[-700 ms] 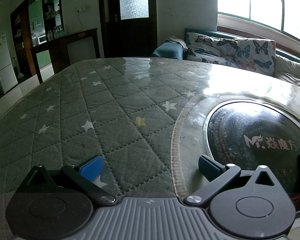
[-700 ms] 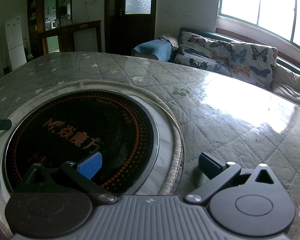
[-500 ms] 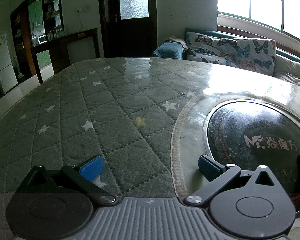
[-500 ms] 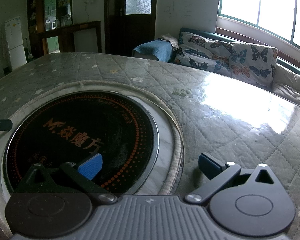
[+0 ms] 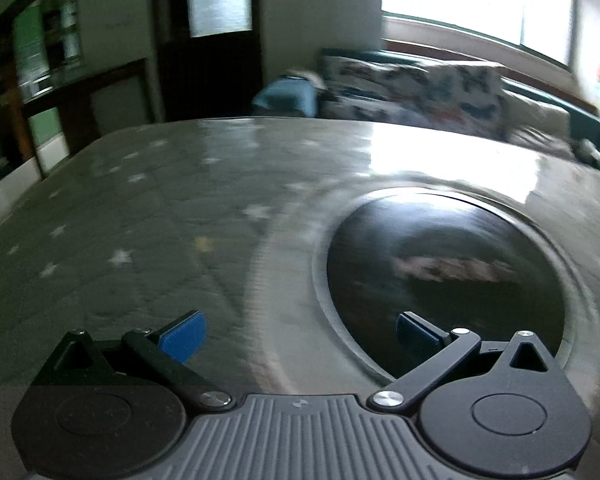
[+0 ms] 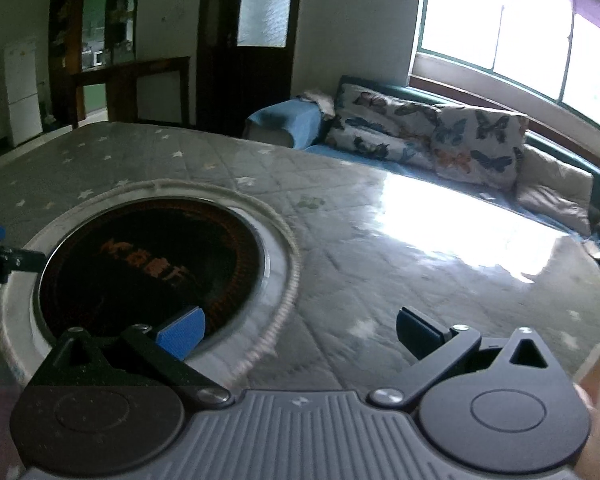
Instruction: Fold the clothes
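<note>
Indoors, quilted table (image 6: 380,240), round cooktop (image 6: 148,264), sofa (image 6: 440,144)

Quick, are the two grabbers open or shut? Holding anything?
Left gripper: open, holding nothing.
Right gripper: open, holding nothing.

Quilted grey star-print table cover (image 6: 340,240), glossy under window glare. Round black cooktop (image 6: 152,264) set in table centre, pale ring around. Butterfly-print cushions (image 6: 432,140) on sofa beyond. White fridge (image 6: 20,88) far left. Dark door (image 6: 256,40).
</note>
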`<control>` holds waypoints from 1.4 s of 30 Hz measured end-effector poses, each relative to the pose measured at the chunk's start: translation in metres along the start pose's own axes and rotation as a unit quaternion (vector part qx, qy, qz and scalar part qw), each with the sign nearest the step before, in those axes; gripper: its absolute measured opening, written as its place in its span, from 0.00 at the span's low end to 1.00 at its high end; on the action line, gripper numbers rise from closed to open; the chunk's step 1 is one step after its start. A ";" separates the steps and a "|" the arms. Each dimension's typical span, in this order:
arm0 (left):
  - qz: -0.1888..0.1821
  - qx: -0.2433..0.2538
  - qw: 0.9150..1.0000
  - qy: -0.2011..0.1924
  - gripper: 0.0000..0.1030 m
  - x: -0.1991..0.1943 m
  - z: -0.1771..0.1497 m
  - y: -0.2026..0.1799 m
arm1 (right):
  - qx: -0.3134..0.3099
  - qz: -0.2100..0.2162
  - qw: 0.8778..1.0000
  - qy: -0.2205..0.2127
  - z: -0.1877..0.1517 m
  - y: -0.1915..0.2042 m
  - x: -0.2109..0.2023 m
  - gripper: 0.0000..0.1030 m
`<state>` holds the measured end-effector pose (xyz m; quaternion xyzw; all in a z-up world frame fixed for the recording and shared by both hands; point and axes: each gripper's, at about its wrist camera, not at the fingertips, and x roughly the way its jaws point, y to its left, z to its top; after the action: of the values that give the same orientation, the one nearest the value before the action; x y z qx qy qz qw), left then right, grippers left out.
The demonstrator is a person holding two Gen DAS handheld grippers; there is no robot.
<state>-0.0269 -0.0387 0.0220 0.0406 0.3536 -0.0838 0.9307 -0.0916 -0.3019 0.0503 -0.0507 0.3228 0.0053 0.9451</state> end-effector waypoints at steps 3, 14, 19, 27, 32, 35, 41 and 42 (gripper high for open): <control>-0.037 0.024 0.999 0.001 1.00 -0.012 0.000 -0.022 | 0.008 -0.012 1.000 -0.001 -0.009 -0.013 -0.024 0.98; -0.173 0.105 0.979 0.011 1.00 -0.051 0.005 -0.122 | 0.034 -0.050 0.998 0.013 -0.052 -0.043 -0.091 0.92; -0.222 0.132 0.966 0.022 1.00 -0.061 0.004 -0.156 | 0.047 -0.095 0.994 0.007 -0.071 -0.062 -0.119 0.85; -0.256 0.142 0.955 0.037 1.00 -0.070 0.015 -0.187 | 0.096 -0.204 0.974 -0.007 -0.085 -0.120 -0.142 0.73; -0.261 0.152 0.953 0.031 1.00 -0.073 0.021 -0.196 | 0.160 -0.193 0.968 0.021 -0.101 -0.156 -0.130 0.43; -0.263 0.156 0.952 0.033 1.00 -0.073 0.023 -0.198 | 0.180 -0.169 0.969 0.018 -0.109 -0.161 -0.133 0.22; -0.279 0.164 0.946 0.034 1.00 -0.074 0.026 -0.201 | 0.153 -0.119 0.981 -0.017 -0.114 -0.134 -0.163 0.12; -0.282 0.165 0.945 0.033 1.00 -0.075 0.026 -0.203 | 0.145 -0.107 0.983 -0.020 -0.115 -0.127 -0.167 0.12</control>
<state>-0.1024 -0.2321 0.0881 0.0949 0.3621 -0.3987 0.8372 -0.2884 -0.4356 0.0731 0.0528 0.2941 -0.1422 0.9436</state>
